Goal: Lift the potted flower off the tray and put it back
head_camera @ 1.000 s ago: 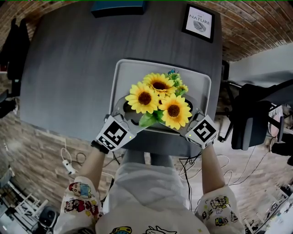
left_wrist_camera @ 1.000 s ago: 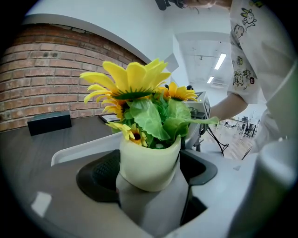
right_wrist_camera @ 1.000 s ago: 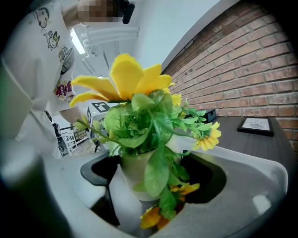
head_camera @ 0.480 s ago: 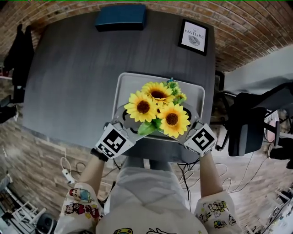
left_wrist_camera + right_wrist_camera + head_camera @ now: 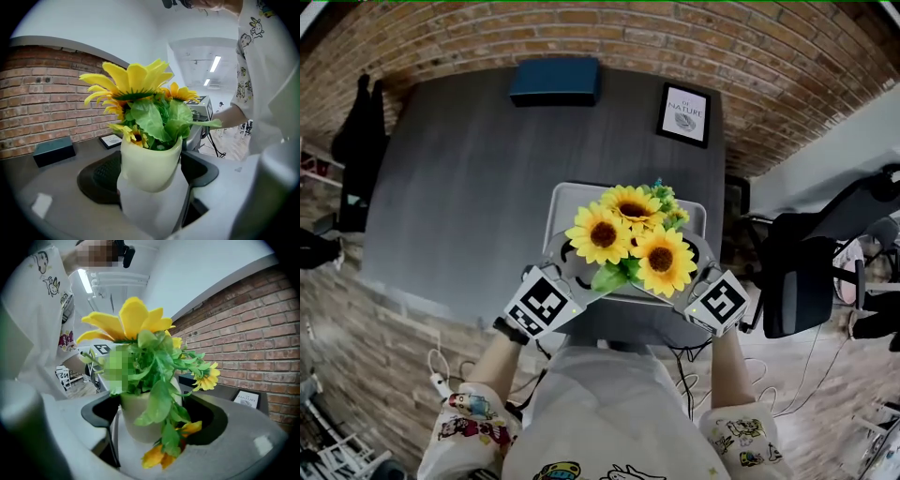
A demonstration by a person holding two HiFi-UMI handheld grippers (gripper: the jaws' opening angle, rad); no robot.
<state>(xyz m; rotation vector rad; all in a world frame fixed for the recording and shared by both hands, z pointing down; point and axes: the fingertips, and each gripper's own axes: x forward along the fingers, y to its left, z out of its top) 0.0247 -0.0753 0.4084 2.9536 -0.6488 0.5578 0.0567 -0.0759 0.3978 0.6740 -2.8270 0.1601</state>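
Holding: L tool (image 5: 150, 174) and R tool (image 5: 150, 420) are both gripping the potted sunflower (image 5: 630, 234), one from each side, close in front of the person.
L tool: jaws are standing wide, pressing on the L and R walls of the cream pot (image 5: 149, 164); the pot is filling the gap btwn them.
R tool: jaws are also standing wide w/ the same pot sitting btwn them; one jaw is touching the pot wall, the other side is partly hiding behind drooping leaves (image 5: 161, 413).
Sunflower: three big yellow heads are facing up at the head cam, covering the pot and both tools' tips in that view; the pot is standing upright.
Tray: grey tray (image 5: 567, 202) is lying near the counter's front edge, directly under the blooms; can't tell whether the pot base is touching it.
Counter: dark grey counter (image 5: 469, 187) is carrying a framed "NATURE" print (image 5: 683, 114) at the far R and a dark blue box (image 5: 555, 82) at the far edge, both well apart from the tray.
Surroundings: brick wall (image 5: 581, 33) is running behind the counter; black office chair (image 5: 806, 272) is standing to the R.
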